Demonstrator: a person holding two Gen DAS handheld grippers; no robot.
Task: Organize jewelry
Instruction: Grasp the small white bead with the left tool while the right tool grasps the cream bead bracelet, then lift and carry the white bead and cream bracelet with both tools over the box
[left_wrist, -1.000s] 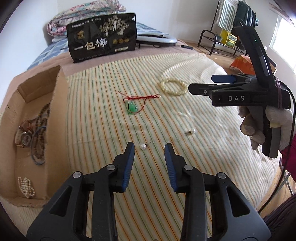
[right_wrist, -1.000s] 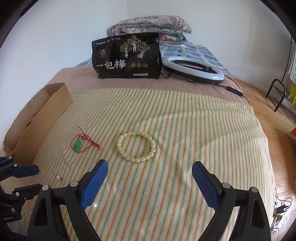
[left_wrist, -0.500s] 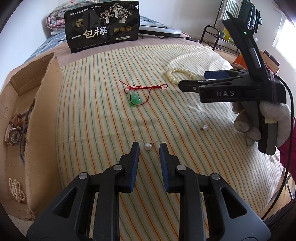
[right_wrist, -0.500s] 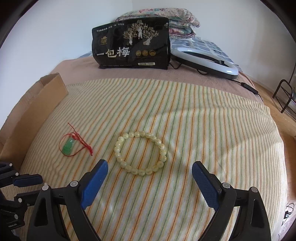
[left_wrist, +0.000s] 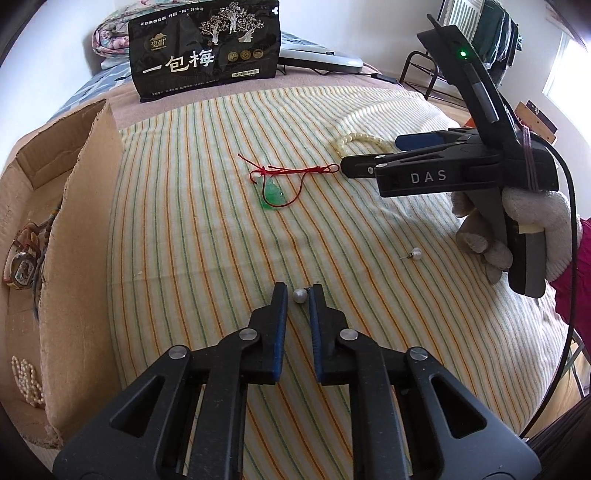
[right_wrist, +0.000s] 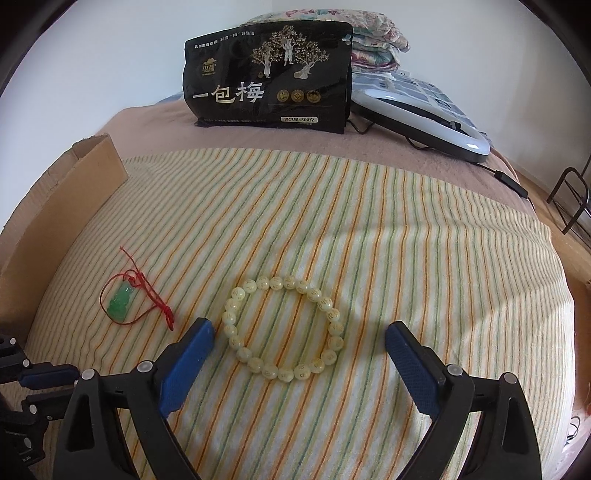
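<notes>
My left gripper (left_wrist: 298, 295) has its jaws narrowed around a small pearl earring (left_wrist: 299, 295) on the striped cloth, with small gaps still showing on both sides. A second pearl earring (left_wrist: 416, 254) lies to the right. A green pendant on a red cord (left_wrist: 272, 194) lies farther out; it also shows in the right wrist view (right_wrist: 120, 304). My right gripper (right_wrist: 298, 334) is wide open just above a cream bead bracelet (right_wrist: 283, 326), its fingertips on either side of it. The right gripper shows in the left wrist view (left_wrist: 373, 155).
A cardboard box (left_wrist: 79, 206) at the left holds a watch (left_wrist: 22, 267), dark bead strands and a pearl string (left_wrist: 27, 376). A black snack bag (right_wrist: 269, 74) stands at the back beside a ring light (right_wrist: 424, 114). A metal rack (left_wrist: 436, 66) stands at the right.
My left gripper has moved forward onto the pearl earring and its jaws have narrowed around it. My right gripper has moved forward and down over the bracelet, staying wide open.
</notes>
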